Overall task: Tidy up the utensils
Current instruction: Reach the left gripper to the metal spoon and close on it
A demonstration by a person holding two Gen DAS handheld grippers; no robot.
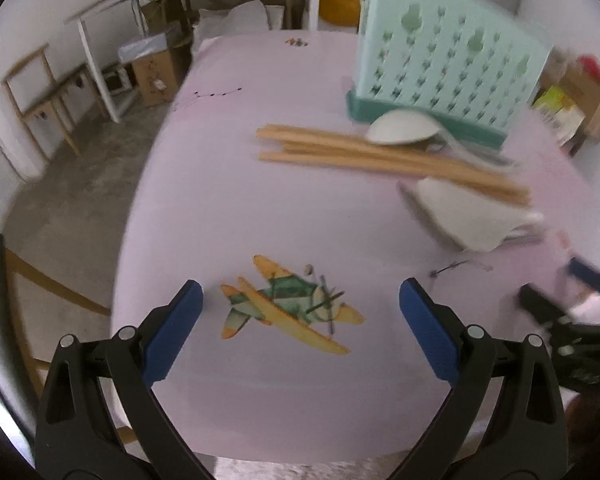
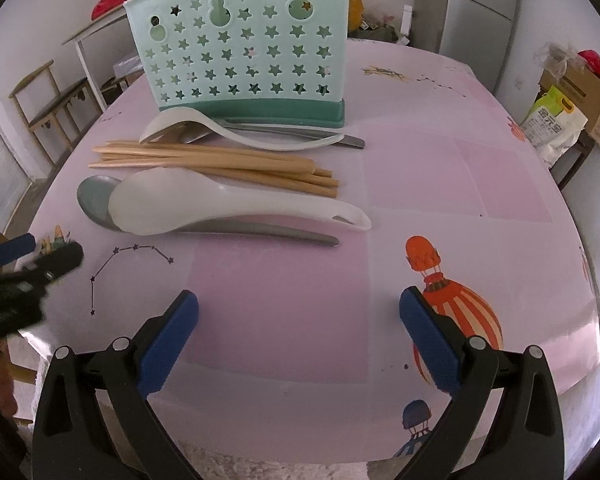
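Jaws apart and empty on the left gripper (image 1: 300,320), poised over the airplane print (image 1: 288,308) on the tabletop (image 1: 220,200); chopsticks (image 1: 380,156) blurred beyond, just before the mint utensil holder (image 1: 440,60).

Jaws likewise apart on the right gripper (image 2: 300,320). Sharper here: white plastic spoon (image 2: 220,204) lying on a grey metal spoon (image 2: 96,196), unclear in the left view. Probably light, stiff, slippery; best pinched mid-handle.
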